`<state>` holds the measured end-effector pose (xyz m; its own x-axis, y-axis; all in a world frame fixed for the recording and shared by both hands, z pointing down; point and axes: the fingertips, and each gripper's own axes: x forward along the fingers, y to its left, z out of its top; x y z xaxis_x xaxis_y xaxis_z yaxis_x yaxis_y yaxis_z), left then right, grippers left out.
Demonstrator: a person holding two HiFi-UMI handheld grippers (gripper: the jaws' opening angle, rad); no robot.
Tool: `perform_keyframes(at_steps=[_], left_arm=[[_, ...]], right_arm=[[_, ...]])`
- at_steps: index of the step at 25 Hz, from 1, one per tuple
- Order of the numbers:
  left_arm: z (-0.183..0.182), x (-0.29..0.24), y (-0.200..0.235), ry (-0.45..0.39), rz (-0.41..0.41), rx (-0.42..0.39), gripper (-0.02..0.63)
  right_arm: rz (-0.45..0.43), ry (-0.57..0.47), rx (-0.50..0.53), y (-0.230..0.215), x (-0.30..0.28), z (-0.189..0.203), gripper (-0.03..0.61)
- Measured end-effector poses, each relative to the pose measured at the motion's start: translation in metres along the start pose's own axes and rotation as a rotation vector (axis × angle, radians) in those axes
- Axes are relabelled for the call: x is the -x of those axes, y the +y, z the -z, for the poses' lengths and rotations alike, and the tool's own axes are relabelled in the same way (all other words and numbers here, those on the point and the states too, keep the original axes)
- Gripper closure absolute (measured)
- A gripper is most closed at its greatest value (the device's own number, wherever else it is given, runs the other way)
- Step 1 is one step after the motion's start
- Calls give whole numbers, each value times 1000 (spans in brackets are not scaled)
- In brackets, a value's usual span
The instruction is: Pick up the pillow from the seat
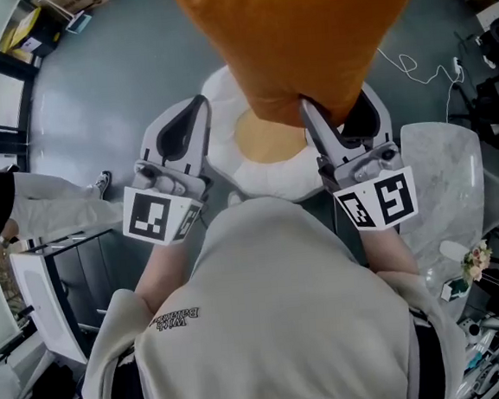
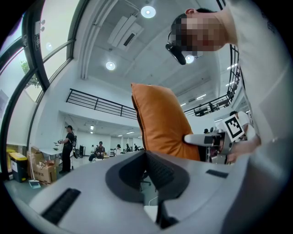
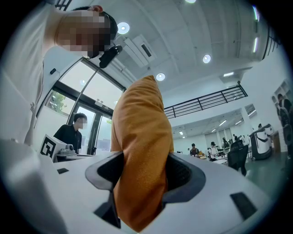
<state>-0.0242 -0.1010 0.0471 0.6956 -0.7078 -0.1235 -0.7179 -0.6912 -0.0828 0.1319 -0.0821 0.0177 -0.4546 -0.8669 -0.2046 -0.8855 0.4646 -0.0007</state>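
The orange pillow (image 1: 304, 33) hangs up in the air, close under the head camera and above the seat. My right gripper (image 1: 338, 104) is shut on its lower edge; in the right gripper view the pillow (image 3: 139, 151) fills the gap between the two jaws (image 3: 144, 173). My left gripper (image 1: 196, 103) stands beside the pillow at the left, shut and empty. From the left gripper view (image 2: 147, 157) the pillow (image 2: 160, 123) rises upright behind the jaws, apart from them. Below sits the round white seat (image 1: 229, 166) with a yellowish centre.
A pale marble-look table (image 1: 444, 186) stands at the right with small flowers (image 1: 476, 261) on it. A person (image 1: 24, 205) stands at the left by a white unit (image 1: 58, 289). A white cable (image 1: 412, 67) lies on the grey floor.
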Motion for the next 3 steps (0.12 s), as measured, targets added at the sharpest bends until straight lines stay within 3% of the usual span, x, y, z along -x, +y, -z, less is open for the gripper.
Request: perform_keyframes(at_steps=[3], left_arm=[[1, -1, -1, 0, 0, 0, 604]], right_arm=[[1, 2, -3, -1, 1, 2, 295]])
